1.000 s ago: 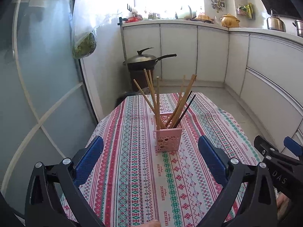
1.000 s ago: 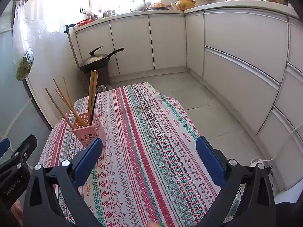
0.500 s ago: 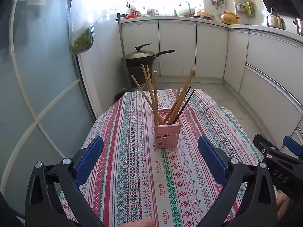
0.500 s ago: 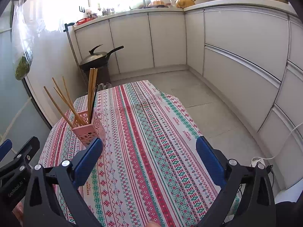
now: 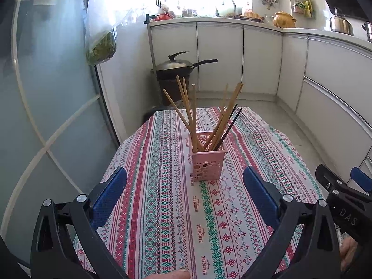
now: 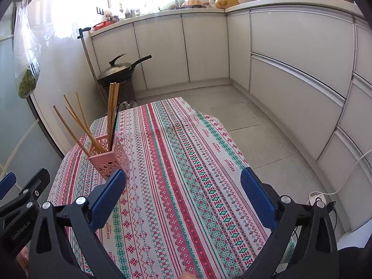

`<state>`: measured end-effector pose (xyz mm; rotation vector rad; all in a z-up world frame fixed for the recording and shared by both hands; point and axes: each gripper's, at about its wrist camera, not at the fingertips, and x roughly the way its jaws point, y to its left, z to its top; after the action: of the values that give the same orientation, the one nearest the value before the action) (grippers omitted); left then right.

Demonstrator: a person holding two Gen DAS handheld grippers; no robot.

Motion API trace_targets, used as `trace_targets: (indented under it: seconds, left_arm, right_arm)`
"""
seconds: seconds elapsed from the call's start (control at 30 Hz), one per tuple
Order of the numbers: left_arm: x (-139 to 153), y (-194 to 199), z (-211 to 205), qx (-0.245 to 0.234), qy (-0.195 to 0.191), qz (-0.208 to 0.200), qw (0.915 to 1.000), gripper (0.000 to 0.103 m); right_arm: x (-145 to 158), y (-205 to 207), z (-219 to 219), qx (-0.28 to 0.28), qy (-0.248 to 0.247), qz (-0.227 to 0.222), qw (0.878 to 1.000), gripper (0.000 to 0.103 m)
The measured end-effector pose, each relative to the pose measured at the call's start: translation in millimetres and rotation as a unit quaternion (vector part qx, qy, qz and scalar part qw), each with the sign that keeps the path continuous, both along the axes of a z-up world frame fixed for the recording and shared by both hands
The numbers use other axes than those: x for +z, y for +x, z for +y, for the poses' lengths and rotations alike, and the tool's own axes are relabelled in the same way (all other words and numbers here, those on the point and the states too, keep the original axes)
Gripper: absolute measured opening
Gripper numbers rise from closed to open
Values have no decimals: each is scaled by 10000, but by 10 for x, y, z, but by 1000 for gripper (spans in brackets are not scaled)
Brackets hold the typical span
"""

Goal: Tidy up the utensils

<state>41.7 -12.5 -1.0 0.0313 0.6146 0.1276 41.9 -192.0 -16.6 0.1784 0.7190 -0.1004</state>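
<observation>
White kitchen cabinets (image 5: 220, 55) along the back and right walls; frosted glass door (image 5: 46, 93) at left, with a plastic bag of greens (image 5: 101, 46) hanging beside it. Lidded wok (image 5: 176, 66) on a dark stand past the far table edge. Yellow clay pot (image 5: 283, 19) and steel kettle (image 5: 340, 24) up on the counter.

Nearer, a table under a striped, patterned tablecloth (image 5: 162, 209) in red, green and white. Pink perforated utensil holder (image 5: 207, 162) upright near the cloth's middle, just ahead of the left gripper (image 5: 184, 195). Wooden chopsticks (image 5: 193, 114) fanned out of it, leaning left and right, plus dark chopsticks (image 5: 229, 127) tilted right. Same holder (image 6: 110, 158) at the left of the right wrist view, close to that gripper's left finger.

Left gripper low over the near cloth, blue-padded fingers (image 5: 109, 195) wide apart, holding nothing. Right gripper (image 6: 183, 197) likewise spread wide and empty, over bare cloth to the holder's right. White cable and power strip (image 6: 318, 196) on the floor tiles at right.
</observation>
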Motion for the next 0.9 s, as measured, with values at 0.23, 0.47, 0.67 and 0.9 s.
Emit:
trace_targets:
  seconds: [0.23, 0.47, 0.67, 0.9]
  left_arm:
    - [-9, 2, -5, 5, -1, 16, 10000, 96]
    - [-15, 0, -6, 30, 6, 20, 10000, 96]
    - [-17, -1, -2, 32, 4, 25, 10000, 96]
    - [-26, -3, -3, 50, 8, 36, 10000, 96]
  right_arm:
    - [-17, 5, 3, 11, 1, 44, 10000, 96]
    - [-20, 5, -2, 10, 5, 47, 10000, 96]
    - [-20, 4, -1, 12, -4, 48, 10000, 96]
    - [-26, -2, 3, 11, 1, 52, 10000, 96]
